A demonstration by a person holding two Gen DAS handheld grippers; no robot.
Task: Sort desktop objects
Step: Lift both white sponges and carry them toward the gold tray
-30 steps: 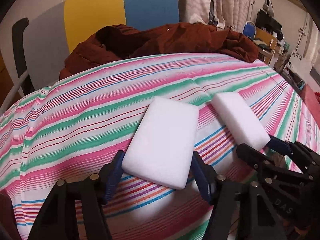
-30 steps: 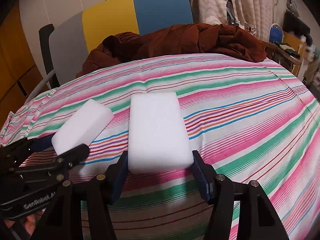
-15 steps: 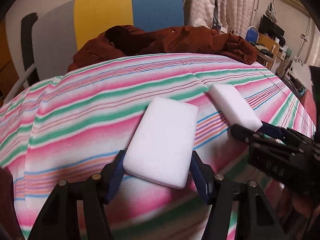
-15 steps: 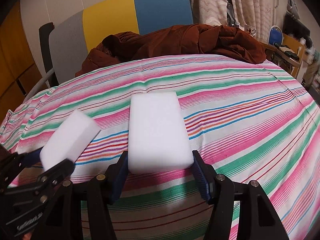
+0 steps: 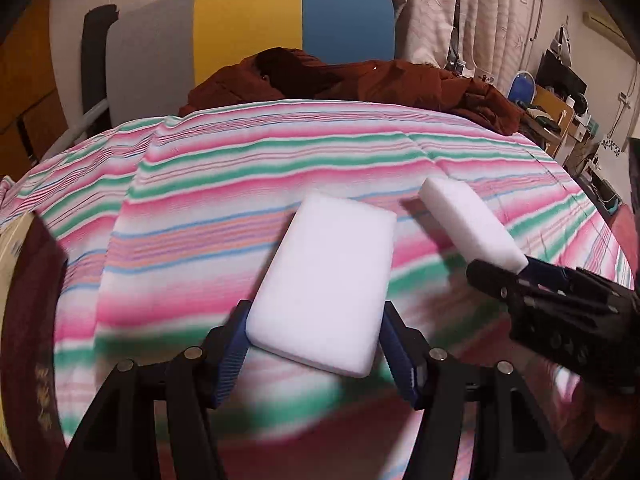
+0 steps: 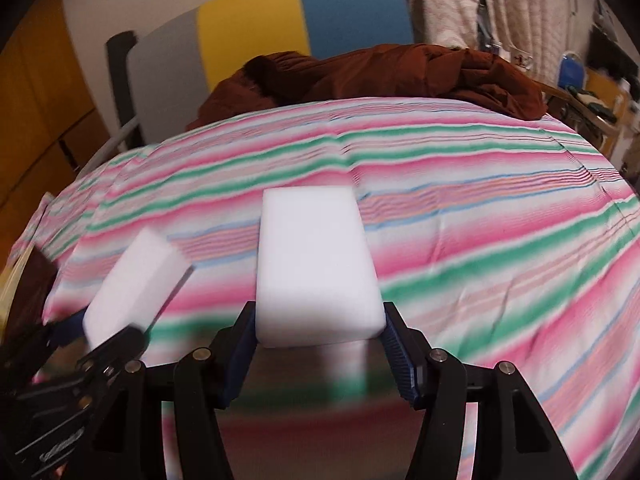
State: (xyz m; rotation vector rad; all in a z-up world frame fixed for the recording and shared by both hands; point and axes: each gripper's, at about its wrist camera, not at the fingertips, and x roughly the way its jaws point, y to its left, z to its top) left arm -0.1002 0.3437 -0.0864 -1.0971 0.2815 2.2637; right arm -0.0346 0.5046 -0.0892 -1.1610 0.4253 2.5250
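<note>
My left gripper (image 5: 314, 354) is shut on a white foam sponge block (image 5: 326, 280) and holds it above the striped tablecloth (image 5: 240, 184). My right gripper (image 6: 316, 354) is shut on a second white sponge block (image 6: 314, 264), also held above the cloth. In the left wrist view the right gripper (image 5: 520, 272) shows at the right with its sponge (image 5: 468, 226). In the right wrist view the left gripper (image 6: 100, 332) shows at lower left with its sponge (image 6: 134, 276).
A brown garment (image 5: 360, 80) lies heaped at the table's far edge. A grey, yellow and blue chair back (image 5: 248, 28) stands behind it. A dark brown and yellow object (image 5: 28, 280) sits at the left edge. Cluttered furniture (image 5: 560, 108) stands at the far right.
Both grippers have lifted and drawn back with their sponges, and both views have swung left. The brown and yellow object has come into view at the left.
</note>
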